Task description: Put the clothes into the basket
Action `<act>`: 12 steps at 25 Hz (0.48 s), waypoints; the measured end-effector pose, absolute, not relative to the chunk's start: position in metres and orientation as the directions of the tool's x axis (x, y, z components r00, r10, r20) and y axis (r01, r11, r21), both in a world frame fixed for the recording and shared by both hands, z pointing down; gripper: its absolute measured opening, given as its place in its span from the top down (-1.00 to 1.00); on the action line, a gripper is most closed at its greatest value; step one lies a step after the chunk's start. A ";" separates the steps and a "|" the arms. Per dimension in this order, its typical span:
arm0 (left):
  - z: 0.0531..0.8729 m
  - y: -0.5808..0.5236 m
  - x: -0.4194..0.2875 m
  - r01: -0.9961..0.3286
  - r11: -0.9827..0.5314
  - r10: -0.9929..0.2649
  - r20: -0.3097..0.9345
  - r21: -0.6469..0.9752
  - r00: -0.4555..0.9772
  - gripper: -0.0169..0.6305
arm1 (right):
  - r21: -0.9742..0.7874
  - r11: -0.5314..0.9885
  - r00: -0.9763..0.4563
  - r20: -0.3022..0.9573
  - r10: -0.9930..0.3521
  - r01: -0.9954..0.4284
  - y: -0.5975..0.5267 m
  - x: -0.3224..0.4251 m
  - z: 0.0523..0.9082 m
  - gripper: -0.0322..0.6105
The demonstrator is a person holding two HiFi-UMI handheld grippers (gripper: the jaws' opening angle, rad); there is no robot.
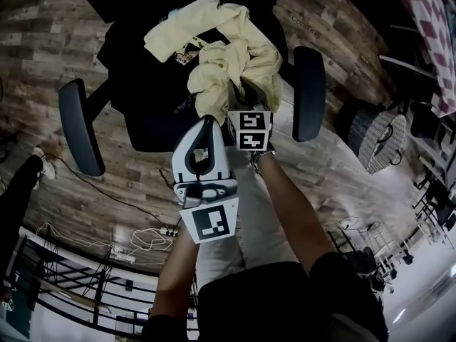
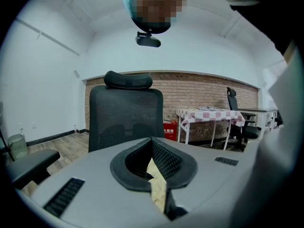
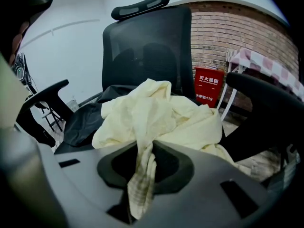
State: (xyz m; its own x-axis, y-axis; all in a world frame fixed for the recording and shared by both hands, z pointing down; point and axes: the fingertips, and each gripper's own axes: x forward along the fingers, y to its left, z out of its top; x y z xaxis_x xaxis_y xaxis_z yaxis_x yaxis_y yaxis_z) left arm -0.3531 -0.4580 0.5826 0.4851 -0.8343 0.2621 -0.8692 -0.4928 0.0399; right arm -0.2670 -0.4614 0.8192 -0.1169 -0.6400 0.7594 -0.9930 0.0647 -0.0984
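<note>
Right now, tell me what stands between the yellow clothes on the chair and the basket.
Only the chair's armrest: it rises beside the yellow clothes on the side toward the basket, which sits on the floor beyond. Nothing else visible lies between them.

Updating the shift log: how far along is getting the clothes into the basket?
Done: no clothes show in the woven wicker basket. In hand: left tongs and right tongs both pinch the pale yellow garment on the black office chair. Remaining: carry it, and the dark cloth beneath, to the basket.
</note>
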 end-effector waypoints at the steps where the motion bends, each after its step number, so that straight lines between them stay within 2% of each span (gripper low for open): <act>1: 0.580 -0.456 -0.351 -0.869 -0.493 -0.835 0.257 0.045 0.487 0.91 | -0.101 0.062 -0.118 0.753 -0.648 -0.993 -0.459 -0.265 0.813 0.67; 12: 0.566 -0.430 -0.362 -0.870 -0.493 -0.844 0.228 0.025 0.485 0.91 | -0.094 0.114 -0.148 0.658 -0.738 -0.989 -0.434 -0.277 0.751 0.67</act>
